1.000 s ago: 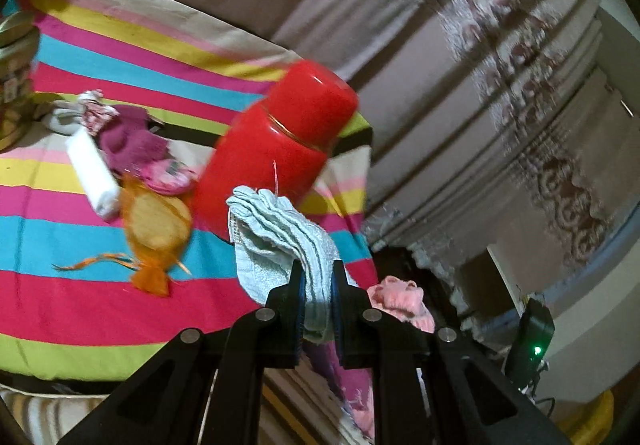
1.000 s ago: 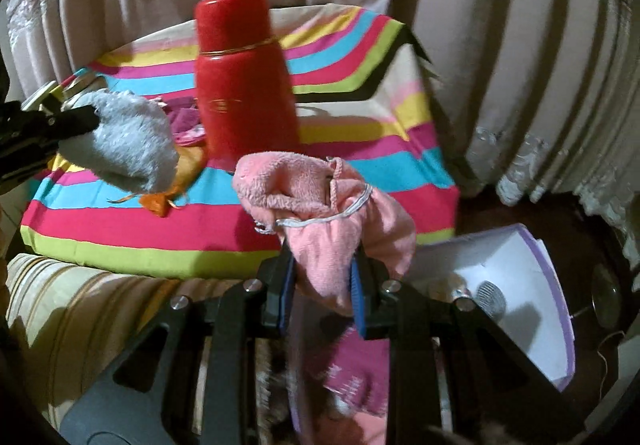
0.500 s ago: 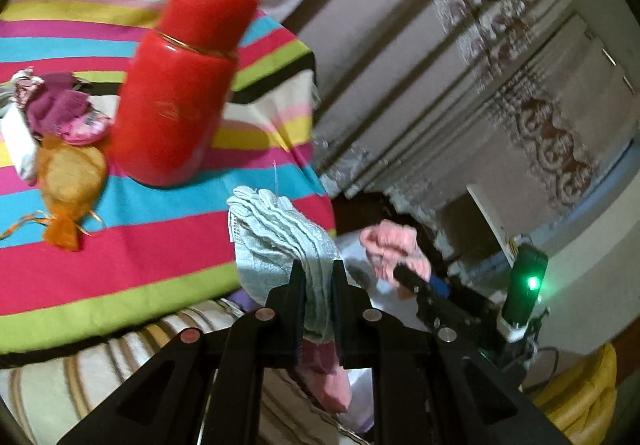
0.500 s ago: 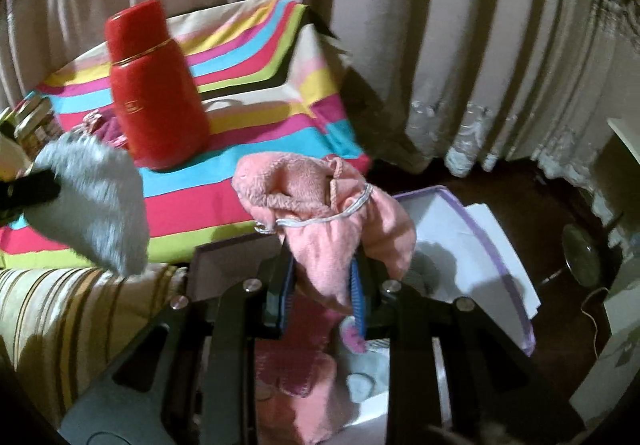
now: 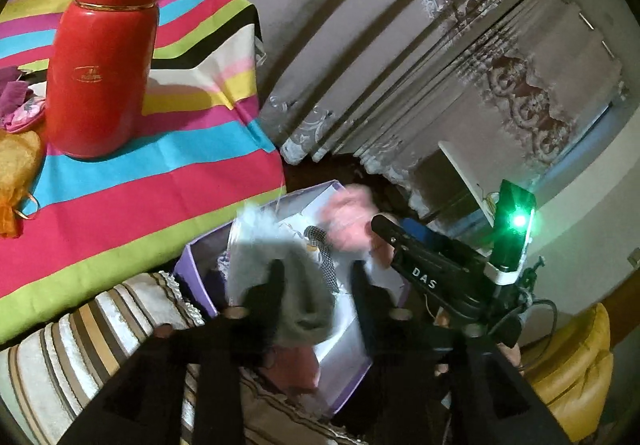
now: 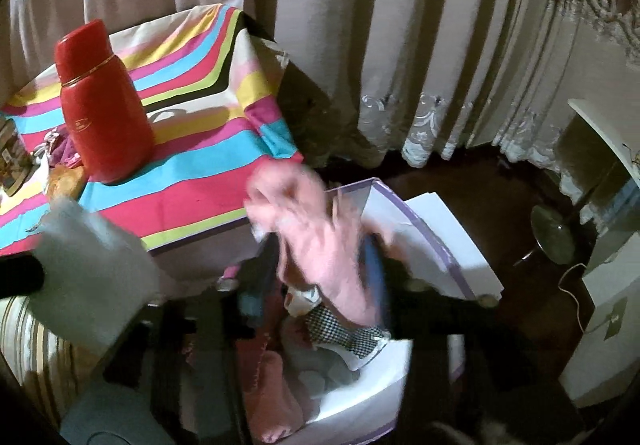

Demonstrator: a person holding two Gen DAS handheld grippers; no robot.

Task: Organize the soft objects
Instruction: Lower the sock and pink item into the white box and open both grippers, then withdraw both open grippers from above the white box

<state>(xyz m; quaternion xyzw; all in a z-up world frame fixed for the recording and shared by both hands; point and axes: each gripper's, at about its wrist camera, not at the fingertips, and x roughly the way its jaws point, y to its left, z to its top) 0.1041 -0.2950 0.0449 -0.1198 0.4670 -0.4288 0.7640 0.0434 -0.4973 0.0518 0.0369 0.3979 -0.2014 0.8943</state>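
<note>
While both tongs hang over the open purple box (image 5: 192, 277), their jaws have just been spreading apart. The left gripper (image 5: 316, 285) is spread, and the fuzzy grey cloth (image 5: 280, 277) sits loose between its fingers, blurred, right above the box. The right gripper (image 6: 324, 265) is spread too, with the soft pink cloth (image 6: 320, 229) between its fingers; the cloth is smeared, so it is hard to tell if a pad touches it.

The box stands just beside the edge of the striped cloth (image 5: 160, 173), and there is open room above its mouth. Inside lie more soft things: pink ones and a black-and-white checked piece (image 6: 348, 333). The black fingers cut off the near part of the box.

On the striped cloth a smooth, round red flask (image 5: 104, 57) stands upright, well back from the edge. Beside it, at the frame's edge, sit a see-through orange pouch (image 5: 16, 165) and some purple and pink cloth (image 5: 16, 101), only partly in view. Long pleated curtains (image 6: 400, 45) with lace hems hang behind.
</note>
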